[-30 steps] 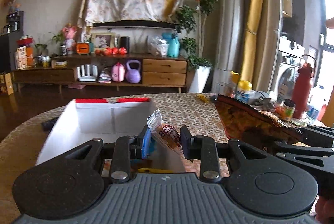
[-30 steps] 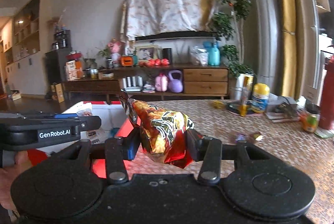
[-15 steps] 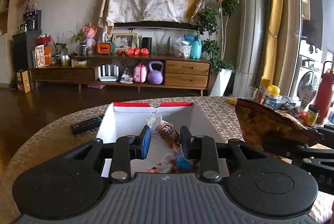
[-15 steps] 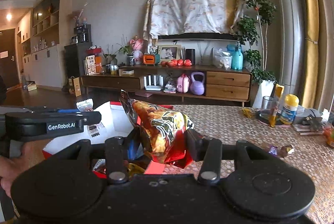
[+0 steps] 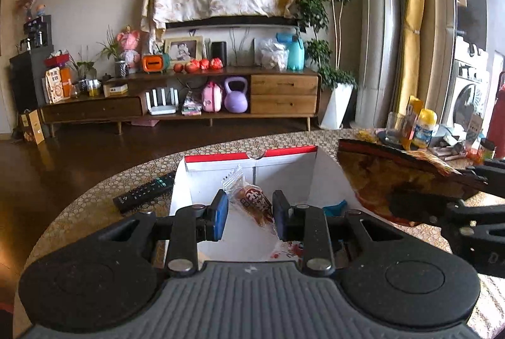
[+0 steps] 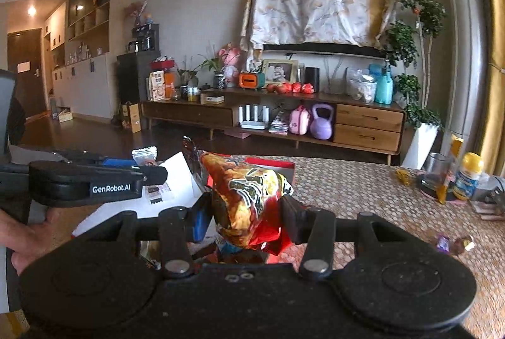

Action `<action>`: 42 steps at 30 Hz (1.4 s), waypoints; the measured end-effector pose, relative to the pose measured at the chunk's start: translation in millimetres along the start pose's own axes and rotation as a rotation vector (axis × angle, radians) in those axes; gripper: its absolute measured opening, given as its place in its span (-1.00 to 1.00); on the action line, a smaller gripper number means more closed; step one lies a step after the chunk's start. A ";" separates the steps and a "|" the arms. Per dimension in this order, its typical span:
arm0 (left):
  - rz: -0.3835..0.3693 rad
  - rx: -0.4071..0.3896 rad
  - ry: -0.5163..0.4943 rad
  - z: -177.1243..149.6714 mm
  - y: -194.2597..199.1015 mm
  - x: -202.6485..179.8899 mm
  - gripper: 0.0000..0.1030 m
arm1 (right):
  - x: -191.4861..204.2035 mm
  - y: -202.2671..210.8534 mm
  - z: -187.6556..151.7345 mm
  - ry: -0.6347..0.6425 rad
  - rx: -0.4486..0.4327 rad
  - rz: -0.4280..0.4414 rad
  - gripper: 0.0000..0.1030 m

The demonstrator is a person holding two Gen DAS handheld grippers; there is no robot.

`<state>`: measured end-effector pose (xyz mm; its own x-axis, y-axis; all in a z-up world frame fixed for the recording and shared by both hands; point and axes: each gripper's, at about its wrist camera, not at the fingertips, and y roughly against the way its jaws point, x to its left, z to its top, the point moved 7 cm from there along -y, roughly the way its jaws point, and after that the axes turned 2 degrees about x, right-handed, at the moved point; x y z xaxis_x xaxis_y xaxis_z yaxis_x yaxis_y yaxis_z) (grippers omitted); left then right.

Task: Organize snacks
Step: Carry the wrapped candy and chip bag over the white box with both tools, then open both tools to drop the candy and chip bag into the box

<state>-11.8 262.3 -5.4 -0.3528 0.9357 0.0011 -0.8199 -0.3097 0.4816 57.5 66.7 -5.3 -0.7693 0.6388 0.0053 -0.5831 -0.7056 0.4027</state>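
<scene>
A white box with a red rim stands open on the patterned table. My left gripper hangs over the box, its jaws apart around a small clear-wrapped snack that leans on the right pad. Whether it grips the snack is unclear. My right gripper is shut on a red and yellow chip bag and holds it at the box's right edge. The bag also shows in the left wrist view. Other snacks lie in the box bottom, mostly hidden.
A black remote lies left of the box. A glass, a yellow-capped bottle, a red flask and clutter stand at the table's far right. Two small wrapped candies lie on the table right of my right gripper.
Both grippers have moved left over the box. The left jaws have opened slightly around the small snack. The chip bag stays held.
</scene>
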 end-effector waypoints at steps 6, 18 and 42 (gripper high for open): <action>-0.047 0.077 -0.023 7.3 -25.7 13.0 -0.42 | 5.3 -33.6 14.6 0.016 0.057 0.054 -0.11; -0.103 0.262 -0.090 -0.9 -86.2 25.1 -0.42 | 12.9 -110.6 21.4 0.038 0.251 0.125 -0.11; -0.087 0.355 -0.062 -7.4 -115.0 32.6 -0.38 | 6.8 -154.9 7.6 0.033 0.418 0.129 -0.02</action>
<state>67.7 327.2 -67.2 -0.2516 0.9678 -0.0060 -0.6343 -0.1602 0.7563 144.6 182.7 -60.7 -0.8411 0.5383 0.0532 -0.3309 -0.5899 0.7366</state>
